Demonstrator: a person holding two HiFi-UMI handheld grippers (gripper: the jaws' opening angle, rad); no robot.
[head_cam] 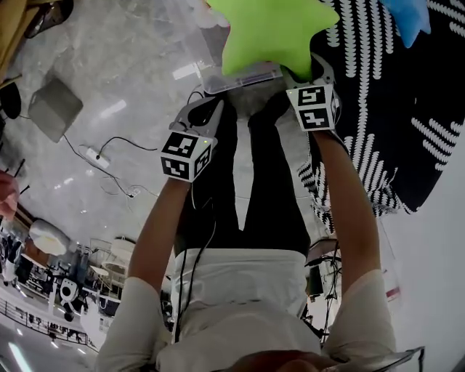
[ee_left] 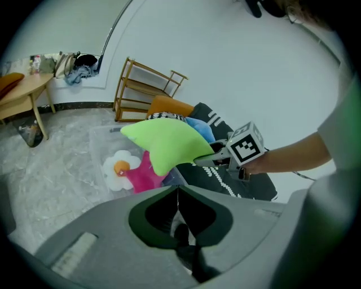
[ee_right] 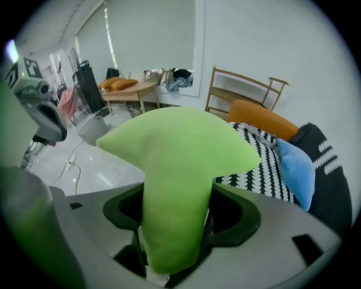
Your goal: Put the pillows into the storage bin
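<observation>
A lime-green star pillow [head_cam: 272, 33] is up in the air, one of its arms pinched between the jaws of my right gripper [head_cam: 311, 76]. In the right gripper view that arm [ee_right: 175, 169] fills the gap between the jaws. Seen from the left gripper view, the pillow [ee_left: 166, 144] hangs over the clear storage bin [ee_left: 101, 141], which holds a white flower pillow [ee_left: 118, 169] and a pink pillow [ee_left: 141, 176]. The bin's rim [head_cam: 243, 76] lies just below the pillow in the head view. My left gripper [head_cam: 200, 112] stays back from the bin, shut and empty [ee_left: 177, 192].
A black-and-white patterned cover [head_cam: 378, 87] lies to the right with a blue pillow [head_cam: 407, 18] and an orange pillow [ee_left: 169, 106] on it. A wooden rack [ee_left: 146, 90] stands against the wall, with a round table [ee_left: 22, 90] further left. Cables and a power strip [head_cam: 94, 156] lie on the marble floor.
</observation>
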